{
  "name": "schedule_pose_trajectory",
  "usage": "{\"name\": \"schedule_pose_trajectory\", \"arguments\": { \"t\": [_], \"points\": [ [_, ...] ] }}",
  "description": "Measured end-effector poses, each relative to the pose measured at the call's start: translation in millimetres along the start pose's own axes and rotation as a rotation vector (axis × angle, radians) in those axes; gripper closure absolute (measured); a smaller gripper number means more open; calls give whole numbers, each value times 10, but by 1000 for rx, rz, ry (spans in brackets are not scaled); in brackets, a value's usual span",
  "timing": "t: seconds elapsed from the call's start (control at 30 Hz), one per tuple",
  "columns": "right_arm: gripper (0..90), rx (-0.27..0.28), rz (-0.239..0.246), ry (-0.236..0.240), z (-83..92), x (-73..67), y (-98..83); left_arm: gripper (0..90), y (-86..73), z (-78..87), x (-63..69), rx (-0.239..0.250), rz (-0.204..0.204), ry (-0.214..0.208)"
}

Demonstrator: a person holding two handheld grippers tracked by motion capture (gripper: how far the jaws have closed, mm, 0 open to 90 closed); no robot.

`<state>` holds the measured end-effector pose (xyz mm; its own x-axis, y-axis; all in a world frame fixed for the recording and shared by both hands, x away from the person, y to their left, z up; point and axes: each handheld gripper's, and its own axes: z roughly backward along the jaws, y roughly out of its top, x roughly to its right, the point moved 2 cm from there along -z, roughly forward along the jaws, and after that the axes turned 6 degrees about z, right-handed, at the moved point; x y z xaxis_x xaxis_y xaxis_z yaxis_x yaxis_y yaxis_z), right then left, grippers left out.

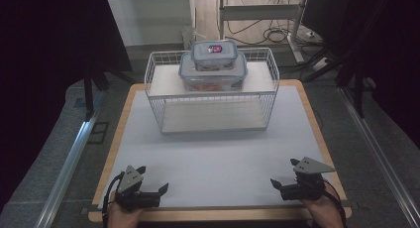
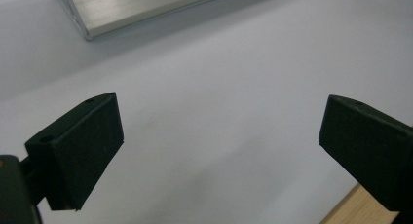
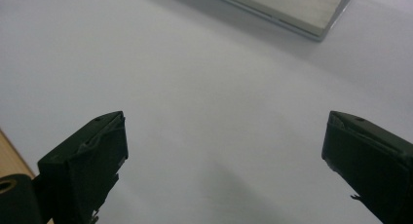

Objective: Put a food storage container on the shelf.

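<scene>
a small lidded container (image 1: 214, 55) sits on a larger one (image 1: 213, 72). both rest on the wire rack's (image 1: 157, 72) upper shelf, at the table's (image 1: 218, 153) far side.

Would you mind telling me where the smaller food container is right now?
In the high view, the smaller food container sits stacked on the larger container, on the top shelf of the white wire rack at the table's far side.
</scene>
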<state>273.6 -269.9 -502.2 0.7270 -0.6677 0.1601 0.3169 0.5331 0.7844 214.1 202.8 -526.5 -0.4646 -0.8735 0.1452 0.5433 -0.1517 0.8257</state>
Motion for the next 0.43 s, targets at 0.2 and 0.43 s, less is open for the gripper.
{"name": "schedule_pose_trajectory", "arguments": {
  "t": [0.2, 0.43],
  "points": [
    [25, -45, -16, 39, -103, 29, -95, 20, -28, -79, -4, -34, -12, 15],
    [25, -84, -21, 85, -181, 27, -136, 18, -38, -133, 9, -68, -18, 25]
  ]
}}
